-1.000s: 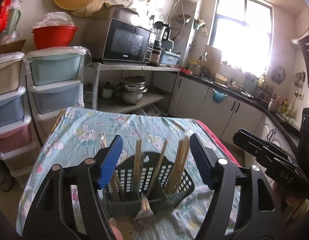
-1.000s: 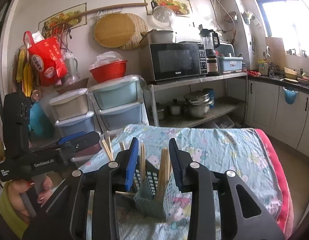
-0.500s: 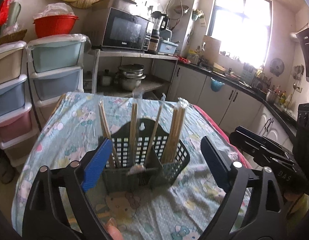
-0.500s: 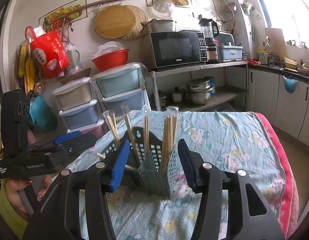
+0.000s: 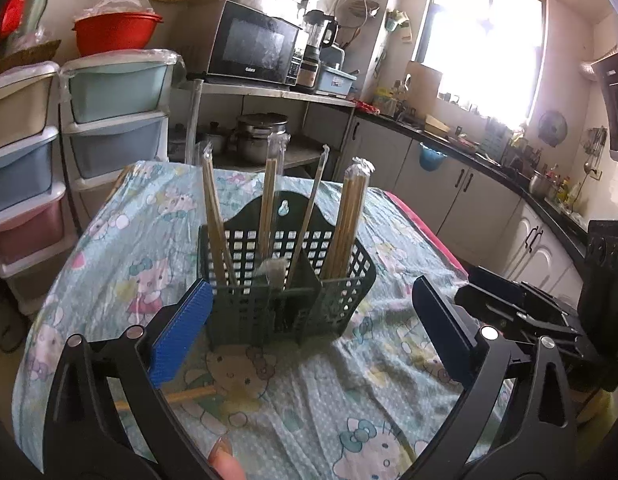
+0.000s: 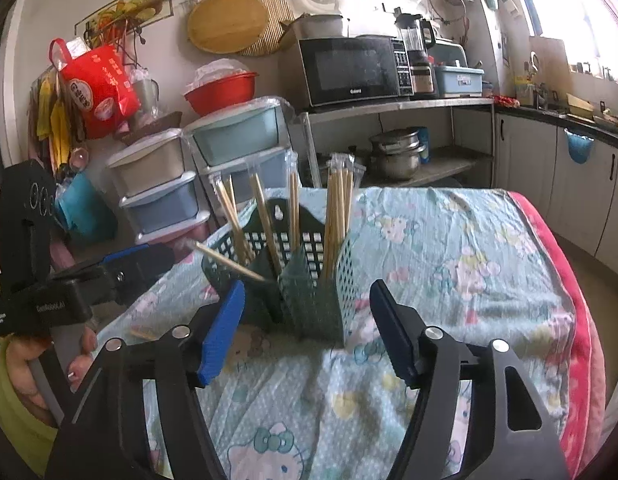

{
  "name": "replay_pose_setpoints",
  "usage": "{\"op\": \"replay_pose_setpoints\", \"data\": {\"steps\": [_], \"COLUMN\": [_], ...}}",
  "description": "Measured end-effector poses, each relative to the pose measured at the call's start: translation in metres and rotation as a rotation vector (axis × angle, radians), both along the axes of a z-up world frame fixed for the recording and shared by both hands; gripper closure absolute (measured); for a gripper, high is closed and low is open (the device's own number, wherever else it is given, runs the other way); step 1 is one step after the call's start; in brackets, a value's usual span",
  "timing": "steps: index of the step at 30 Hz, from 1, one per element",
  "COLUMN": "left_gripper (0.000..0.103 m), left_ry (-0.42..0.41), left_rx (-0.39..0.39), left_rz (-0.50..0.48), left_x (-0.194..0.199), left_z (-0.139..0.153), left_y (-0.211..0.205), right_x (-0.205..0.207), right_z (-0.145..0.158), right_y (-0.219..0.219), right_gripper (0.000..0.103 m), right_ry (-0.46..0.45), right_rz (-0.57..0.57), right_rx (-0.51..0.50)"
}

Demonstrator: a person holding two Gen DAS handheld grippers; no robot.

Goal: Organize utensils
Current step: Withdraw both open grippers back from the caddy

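Both tools are held apart from the work: the left gripper [image 5: 309,328] is spread wide with nothing between its pads, and the right gripper [image 6: 309,328] is likewise spread and empty. The dark green utensil basket [image 5: 285,280] stands upright on the cartoon-print tablecloth [image 5: 309,412], with wrapped chopsticks [image 5: 347,220] sorted into its compartments. One loose chopstick [image 5: 181,396] lies on the cloth near the left pad – it is partly hidden, so its full length cannot be judged. If it is reached for carelessly, the light basket could be nudged and tipped, and the leaning sticks – especially the one [image 6: 229,262] slanting outward – could be spilled.
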State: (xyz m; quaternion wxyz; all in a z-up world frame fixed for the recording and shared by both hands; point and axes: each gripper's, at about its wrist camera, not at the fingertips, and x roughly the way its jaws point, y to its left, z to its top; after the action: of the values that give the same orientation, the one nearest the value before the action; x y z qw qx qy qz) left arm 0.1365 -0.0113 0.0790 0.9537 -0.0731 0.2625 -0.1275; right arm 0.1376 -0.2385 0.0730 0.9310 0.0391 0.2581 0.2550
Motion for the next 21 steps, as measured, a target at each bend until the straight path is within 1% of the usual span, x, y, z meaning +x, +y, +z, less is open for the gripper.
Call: {"op": "replay_pose_setpoints", "data": {"steps": [6, 13, 19, 21], "left_gripper": [0.011, 0.011, 0.011, 0.011], "left_ry": [0.023, 0.057, 0.048, 0.043], "left_rx": [-0.014, -0.012, -0.026, -0.018], "left_rz": [0.007, 0.015, 0.017, 0.016], "left_x": [-0.008, -0.014, -0.020, -0.023], "left_z": [-0.013, -0.031, -0.044, -0.049], "left_y": [0.004, 0.006, 0.007, 0.006], "right_x": [-0.007, -0.013, -0.015, -0.015], "right_z": [-0.015, -0.028, -0.038, -0.043], "right_y": [-0.001, -0.002, -0.004, -0.006], "right_gripper": [0.037, 0.033, 0.027, 0.026], "right_ry": [0.036, 0.064, 0.080, 0.089], "right_rz": [0.003, -0.002, -0.014, -0.021], "right_rx": [-0.009, -0.019, -0.014, -0.012]}}
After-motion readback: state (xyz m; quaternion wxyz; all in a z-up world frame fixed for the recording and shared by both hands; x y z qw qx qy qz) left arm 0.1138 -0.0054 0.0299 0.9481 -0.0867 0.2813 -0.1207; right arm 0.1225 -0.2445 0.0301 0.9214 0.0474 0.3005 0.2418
